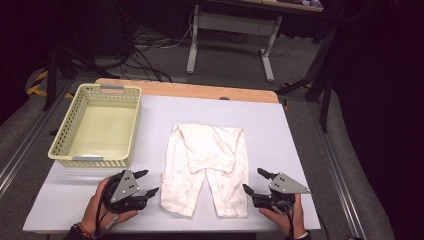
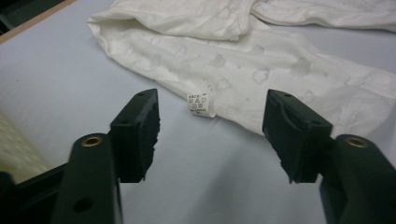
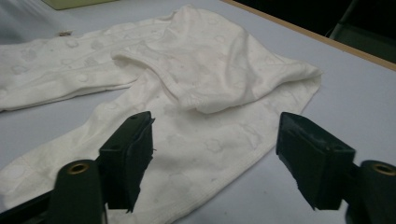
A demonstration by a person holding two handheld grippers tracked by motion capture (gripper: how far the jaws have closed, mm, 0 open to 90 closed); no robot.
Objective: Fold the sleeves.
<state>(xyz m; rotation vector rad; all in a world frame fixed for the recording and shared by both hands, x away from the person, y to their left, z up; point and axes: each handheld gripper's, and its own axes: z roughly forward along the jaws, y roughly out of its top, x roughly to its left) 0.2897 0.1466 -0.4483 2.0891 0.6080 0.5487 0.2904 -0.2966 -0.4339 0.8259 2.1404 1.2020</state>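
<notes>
A: What sits nearest, at the bottom of the high view?
B: 2 grippers. The left gripper [image 1: 147, 182] at lower left and the right gripper [image 1: 253, 180] at lower right, both with jaws wide and nothing between them.
A: And the white garment [image 1: 206, 167]?
B: Flat on the desk [image 1: 300, 150] at center frame, between the grippers, touching neither, its top folded down over the legs. A small care label [image 2: 201, 104] sticks out at its edge.
A: Farther back?
B: A pale yellow basket [image 1: 64, 131] at upper left.

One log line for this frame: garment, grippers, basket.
garment: white pants flat, waist folded down | left gripper: open, beside left leg | right gripper: open, beside right leg | basket: empty
</notes>
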